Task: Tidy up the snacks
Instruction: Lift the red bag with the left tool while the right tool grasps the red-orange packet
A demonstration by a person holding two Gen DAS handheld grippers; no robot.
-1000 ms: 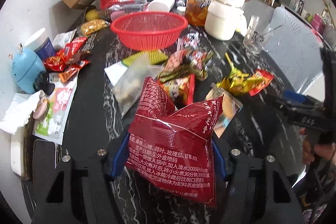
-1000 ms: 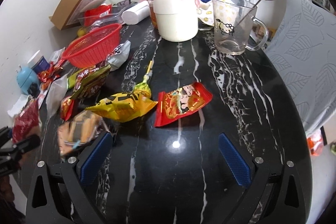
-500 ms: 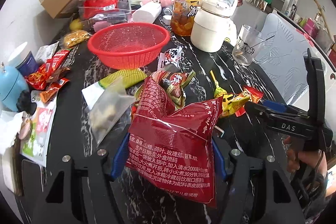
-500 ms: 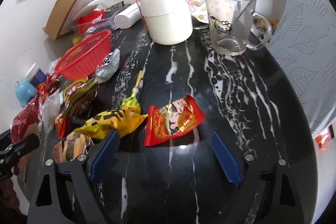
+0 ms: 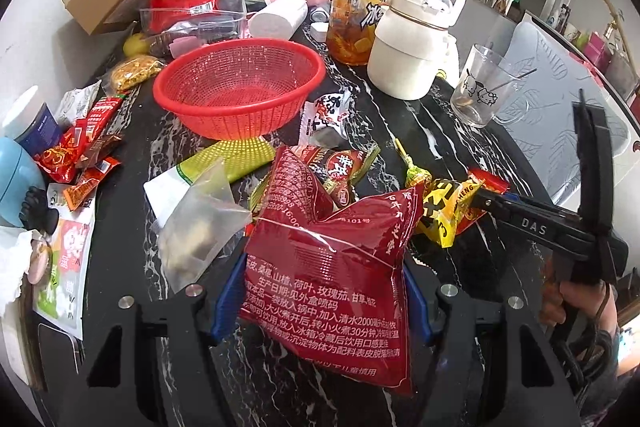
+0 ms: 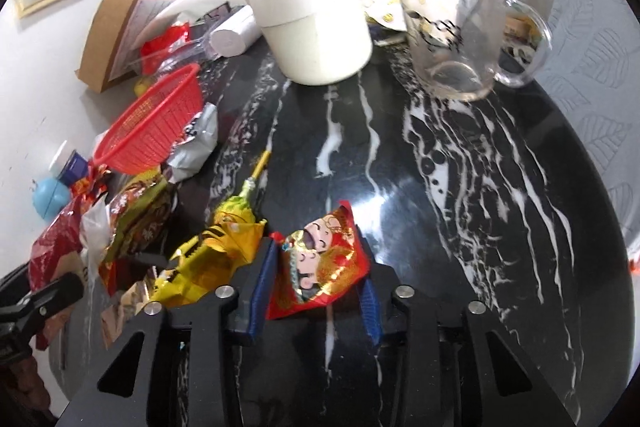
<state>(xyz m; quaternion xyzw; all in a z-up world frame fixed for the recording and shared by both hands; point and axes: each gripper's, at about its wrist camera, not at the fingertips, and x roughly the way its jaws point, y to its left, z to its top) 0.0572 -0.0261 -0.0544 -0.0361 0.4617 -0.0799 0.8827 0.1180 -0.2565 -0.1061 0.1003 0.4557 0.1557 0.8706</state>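
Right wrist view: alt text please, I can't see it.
The right gripper is closing on a small red cartoon packet on the black marble table. A yellow packet lies beside it, a red basket farther off.

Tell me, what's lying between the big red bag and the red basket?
In the left wrist view, a brown-and-green snack packet and a yellow-green packet lie between the big red bag held by the left gripper and the red basket.
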